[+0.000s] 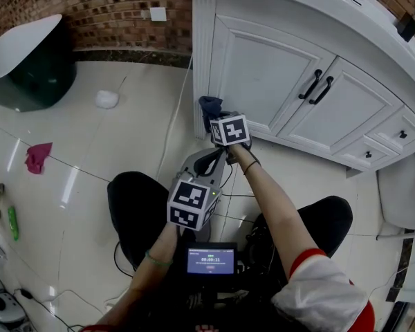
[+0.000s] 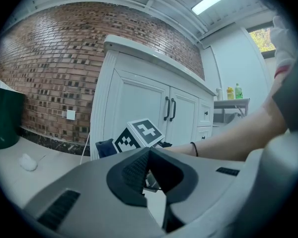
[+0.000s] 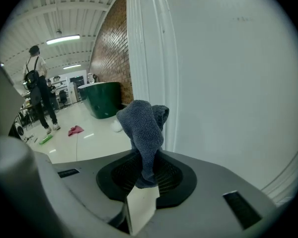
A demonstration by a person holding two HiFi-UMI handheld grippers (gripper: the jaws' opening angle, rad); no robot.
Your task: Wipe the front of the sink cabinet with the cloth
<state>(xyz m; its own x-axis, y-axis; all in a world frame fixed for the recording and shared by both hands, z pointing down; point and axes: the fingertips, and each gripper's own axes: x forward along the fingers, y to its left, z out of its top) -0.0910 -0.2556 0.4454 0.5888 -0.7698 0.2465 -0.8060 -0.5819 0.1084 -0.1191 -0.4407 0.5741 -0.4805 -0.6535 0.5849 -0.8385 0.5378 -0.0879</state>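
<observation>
- We find the sink cabinet (image 1: pixel 277 81) at the floor's (image 1: pixel 124 144) far right, backed against the brick wall (image 1: pixel 111 12).
- The bathtub (image 1: pixel 28 61) stands at the floor's far left, well apart from the cabinet.
- Between them, near the wall, lies a small wad (image 1: pixel 106 99). A rag (image 1: pixel 37 156) lies nearer us, toward the left edge.
- The cloth (image 3: pixel 144 128), in the right gripper (image 3: pixel 146 175), sits just beside the cabinet's left corner, low down.
- The left gripper (image 1: pixel 211 163) is behind it, nearer us.

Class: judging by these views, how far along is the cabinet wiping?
Done: the cloth is clamped in the right claw. In hand: it sits at the corner post of the sink cabinet, contact unclear. Left: doors and drawers, seemingly all. The left claw is shut, empty.
</observation>
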